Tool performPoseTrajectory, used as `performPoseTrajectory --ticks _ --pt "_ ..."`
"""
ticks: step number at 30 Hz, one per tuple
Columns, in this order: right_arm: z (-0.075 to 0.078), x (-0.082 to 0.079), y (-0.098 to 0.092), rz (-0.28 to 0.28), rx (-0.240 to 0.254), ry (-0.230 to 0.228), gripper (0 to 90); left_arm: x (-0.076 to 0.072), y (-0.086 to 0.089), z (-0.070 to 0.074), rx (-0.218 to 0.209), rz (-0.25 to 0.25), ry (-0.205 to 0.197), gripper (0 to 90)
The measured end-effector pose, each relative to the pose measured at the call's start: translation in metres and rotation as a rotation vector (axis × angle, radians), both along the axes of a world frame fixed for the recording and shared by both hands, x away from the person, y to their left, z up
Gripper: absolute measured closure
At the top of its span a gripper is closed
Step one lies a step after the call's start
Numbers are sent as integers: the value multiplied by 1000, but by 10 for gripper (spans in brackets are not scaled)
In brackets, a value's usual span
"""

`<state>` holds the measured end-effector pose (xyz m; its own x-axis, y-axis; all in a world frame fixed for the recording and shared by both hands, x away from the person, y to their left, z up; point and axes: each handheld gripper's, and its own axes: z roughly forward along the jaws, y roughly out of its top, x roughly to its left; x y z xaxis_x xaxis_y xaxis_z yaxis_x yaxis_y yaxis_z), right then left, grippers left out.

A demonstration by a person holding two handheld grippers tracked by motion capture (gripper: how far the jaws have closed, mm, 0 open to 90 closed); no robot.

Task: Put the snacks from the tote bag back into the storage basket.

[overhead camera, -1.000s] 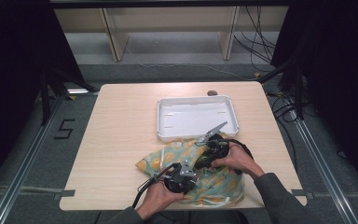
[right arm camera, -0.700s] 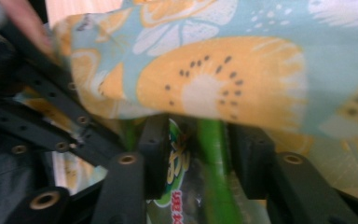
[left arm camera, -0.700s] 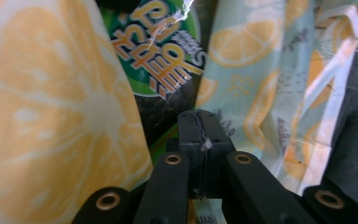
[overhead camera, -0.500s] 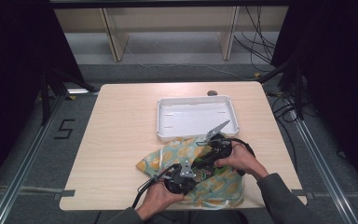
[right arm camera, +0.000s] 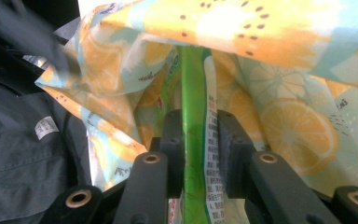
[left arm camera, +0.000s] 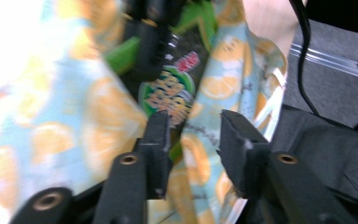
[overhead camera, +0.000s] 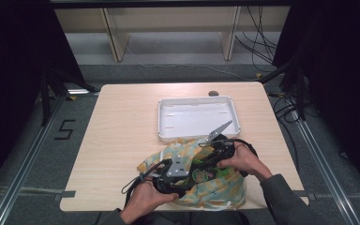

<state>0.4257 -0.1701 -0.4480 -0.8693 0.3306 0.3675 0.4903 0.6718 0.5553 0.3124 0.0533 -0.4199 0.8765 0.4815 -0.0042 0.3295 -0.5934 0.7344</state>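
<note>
A fabric bag (overhead camera: 227, 192) printed with orange slices lies crumpled at the table's front edge. A green snack packet (overhead camera: 205, 174) sticks out of its mouth. My right gripper (overhead camera: 205, 163) reaches in from the right and is shut on the packet's edge (right arm camera: 193, 84), with bag fabric (right arm camera: 289, 121) draped around it; its jaws have just been closing on the packet. My left gripper (overhead camera: 190, 182) hovers at the bag's near left. Its jaws (left arm camera: 193, 121) have just been opening and stand apart, pressing on nothing. Beyond them lie the packet (left arm camera: 172, 93) and the fabric (left arm camera: 65, 116).
A white shallow tray (overhead camera: 197, 99) stands just behind the bag at the table's middle back. Bare wood (overhead camera: 117, 136) stretches to the left. Black cables trail from both grippers. The person's dark grey clothing (right arm camera: 23, 154) is close by the right gripper.
The left gripper has lifted a little off the bag and its jaws have parted. The right hand has stayed in place on the packet.
</note>
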Motion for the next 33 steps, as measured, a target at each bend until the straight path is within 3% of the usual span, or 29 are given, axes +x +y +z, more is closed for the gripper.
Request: performPoseTrajectory --ticks 3,7,13,14,17,21,24,26,27,28,33 --pt "0 0 0 1 2 -10 755 5 8 7 4 41 -18 535" --pt "2 -2 3 3 3 -13 755 16 11 5 19 107 -48 444" --pt "7 -4 4 9 -5 -35 755 31 5 -4 38 139 -10 395" --pt "8 -5 4 -1 -7 -35 755 33 3 -5 41 134 -15 424" --pt "10 -6 5 1 -14 -42 755 41 4 -3 44 124 -44 636" --pt "11 -7 6 8 -21 -57 755 52 8 -2 39 127 -38 824" --pt "13 -9 5 4 -26 -60 755 61 14 -3 61 146 -51 869" --pt "15 -10 4 4 -30 -69 756 70 20 -7 55 164 -24 877" --pt "15 -11 5 17 -29 -36 755 73 22 -9 49 176 -12 882" --pt "15 -10 4 20 -23 -68 755 77 24 -12 57 186 0 883" --pt "18 -12 4 22 -27 -97 756 87 32 -24 58 198 54 882"
